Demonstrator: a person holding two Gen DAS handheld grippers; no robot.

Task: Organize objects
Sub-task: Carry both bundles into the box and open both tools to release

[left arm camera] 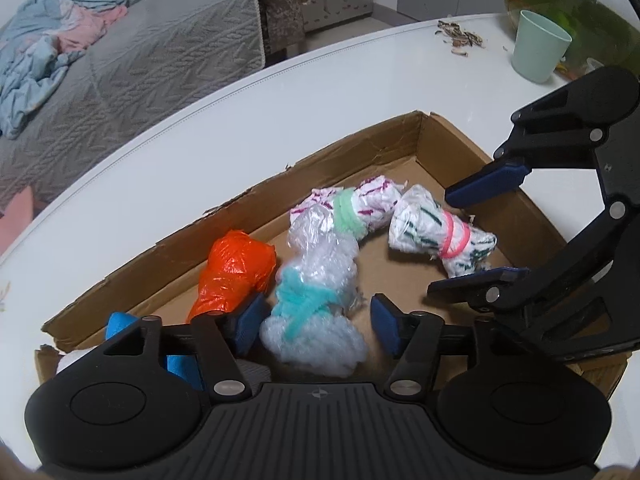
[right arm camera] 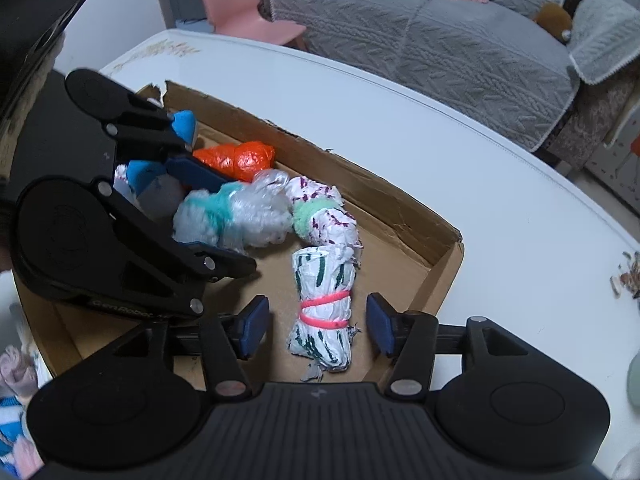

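White desk (left arm camera: 224,120) carries a shallow cardboard tray (left arm camera: 452,152) w/ torn walls. Far on the desk: a mint-green cup (left arm camera: 540,46), some dry scraps (left arm camera: 460,38), and a fish bowl (left arm camera: 572,4) behind the cup. Beyond the desk stands a grey sofa (right arm camera: 440,52) w/ crumpled blue-pink cloth (left arm camera: 48,52), also a pink chair (right arm camera: 244,8).

In the tray, from left to right in the left wrist view: orange plastic bundle (left arm camera: 236,272), clear plastic bundle tied w/ teal yarn (left arm camera: 316,292), white bundle w/ purple marks and a green band (left arm camera: 352,208), white bundle w/ green stripes and a pink rubber band (left arm camera: 436,236). The orange one lies just beside the left pad, the purple-marked one just beyond both grippers.

Left gripper (left arm camera: 316,320): jaws apart, the teal-tied bundle lies between them; left pad is very near it, right pad is clear. It rests on the tray floor.

Right gripper (right arm camera: 318,324): jaws apart on both sides of the pink-banded bundle, pads not touching. This bundle lies on the tray floor near the front corner, paper ends frayed.
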